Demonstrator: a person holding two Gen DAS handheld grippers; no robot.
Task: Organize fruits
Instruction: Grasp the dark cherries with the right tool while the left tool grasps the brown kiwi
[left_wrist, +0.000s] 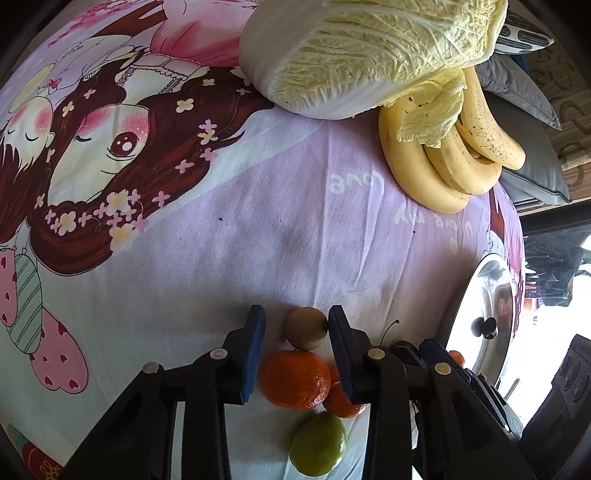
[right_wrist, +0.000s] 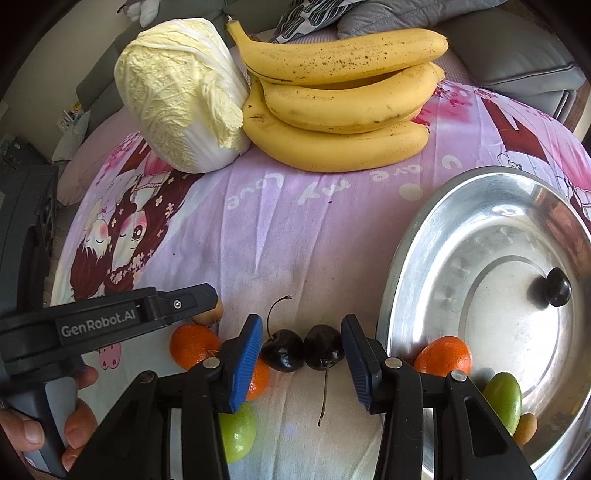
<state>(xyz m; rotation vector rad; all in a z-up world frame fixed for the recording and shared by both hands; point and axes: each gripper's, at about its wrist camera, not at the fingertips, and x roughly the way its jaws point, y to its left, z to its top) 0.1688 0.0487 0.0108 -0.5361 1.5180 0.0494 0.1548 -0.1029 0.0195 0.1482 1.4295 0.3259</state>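
The left gripper (left_wrist: 295, 311) has its fingers closed onto one mandarin (left_wrist: 293, 380), which lies on the printed sheet (left_wrist: 258, 240) at 6 o'clock in the left wrist view. A brown fruit (left_wrist: 306, 328) sits at the fingertips. A second mandarin (left_wrist: 345, 404) and a green fruit (left_wrist: 317, 445) lie touching, just nearer the camera.

The right gripper (right_wrist: 302, 319) clamps two cherries (right_wrist: 282, 352) side by side between its fingers.

At 3 o'clock, just beside the right finger, the steel basin (right_wrist: 417, 236) holds one mandarin, one green fruit, one brown fruit and one cherry.

At 12 o'clock lie one bunch of bananas (right_wrist: 343, 99), at least three, and one cabbage (right_wrist: 177, 96), touching. Bare sheet stays open between them and the small fruits; the sheet drops away at 9 o'clock.

The sheet reads "u are my Love"; the left gripper reads "GenRobot.AI".
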